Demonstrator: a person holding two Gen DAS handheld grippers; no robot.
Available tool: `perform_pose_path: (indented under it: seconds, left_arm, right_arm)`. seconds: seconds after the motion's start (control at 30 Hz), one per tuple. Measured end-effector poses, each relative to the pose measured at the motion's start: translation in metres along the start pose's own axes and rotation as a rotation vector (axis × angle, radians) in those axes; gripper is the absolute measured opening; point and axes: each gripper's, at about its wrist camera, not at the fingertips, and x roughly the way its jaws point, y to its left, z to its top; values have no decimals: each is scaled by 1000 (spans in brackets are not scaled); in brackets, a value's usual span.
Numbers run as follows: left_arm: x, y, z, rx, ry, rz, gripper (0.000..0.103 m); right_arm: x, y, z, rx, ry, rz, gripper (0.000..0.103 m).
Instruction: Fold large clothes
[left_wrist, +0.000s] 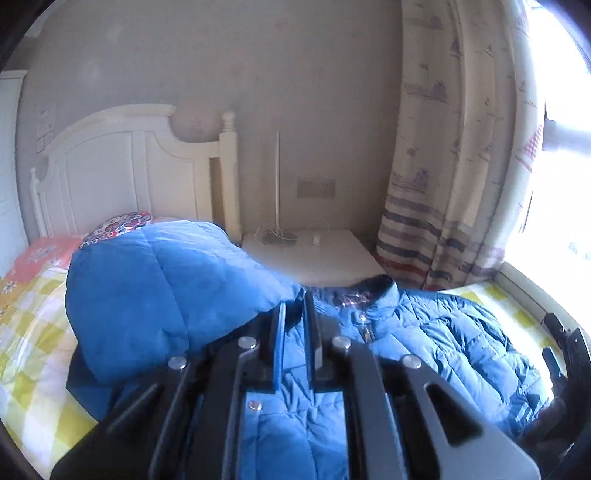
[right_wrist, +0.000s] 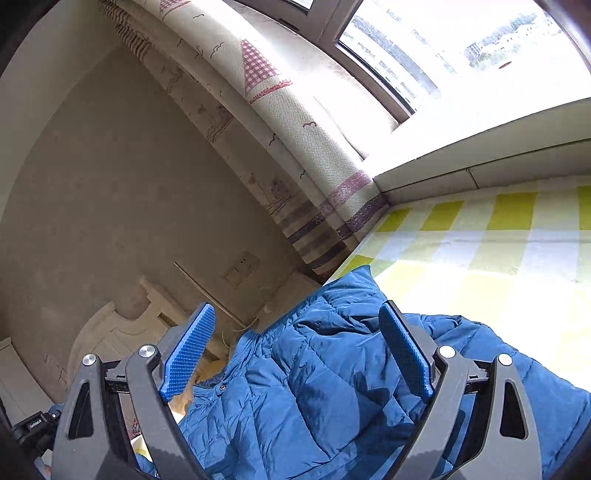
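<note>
A large blue quilted down jacket (left_wrist: 424, 343) lies on the checked bed sheet (left_wrist: 29, 332). My left gripper (left_wrist: 295, 306) is shut on a lifted part of the jacket (left_wrist: 159, 291), which hangs as a big blue fold to the left above the rest. The jacket's dark collar (left_wrist: 373, 286) and zipper (left_wrist: 365, 328) show just beyond the fingers. In the right wrist view my right gripper (right_wrist: 299, 321) is open with blue pads (right_wrist: 190, 347) held over the jacket (right_wrist: 314, 387) and holds nothing. The right gripper shows at the right edge of the left wrist view (left_wrist: 565, 354).
A white headboard (left_wrist: 122, 166) stands at the far left with a patterned pillow (left_wrist: 118, 225). A white bedside table (left_wrist: 314, 254) carries a lamp base and cable. A curtain (left_wrist: 443, 166) hangs by the bright window. The window ledge (right_wrist: 480, 155) borders the bed.
</note>
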Motion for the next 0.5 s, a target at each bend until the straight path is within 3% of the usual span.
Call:
perform_pose_path:
  seconds: [0.1, 0.17, 0.23, 0.27, 0.3, 0.43, 0.5]
  left_arm:
    - [54, -79, -56, 220, 220, -50, 9]
    - [77, -101, -96, 319, 326, -40, 11]
    - [67, -98, -95, 301, 298, -46, 24]
    - [61, -88, -92, 246, 293, -89, 54]
    - [55, -77, -89, 193, 287, -151, 72]
    - [1, -21, -85, 10, 129, -191, 78]
    - [-27, 20, -87, -159, 26, -124, 97]
  right_arm:
    - [0, 3, -3, -32, 10, -6, 88]
    - [3, 7, -4, -55, 19, -9, 88]
    - [2, 7, -7, -63, 27, -10, 89]
    - [4, 6, -6, -61, 35, -12, 89]
    - [6, 6, -6, -60, 39, -14, 89]
    - [6, 7, -8, -64, 46, -14, 89]
    - [5, 7, -10, -73, 49, -12, 89]
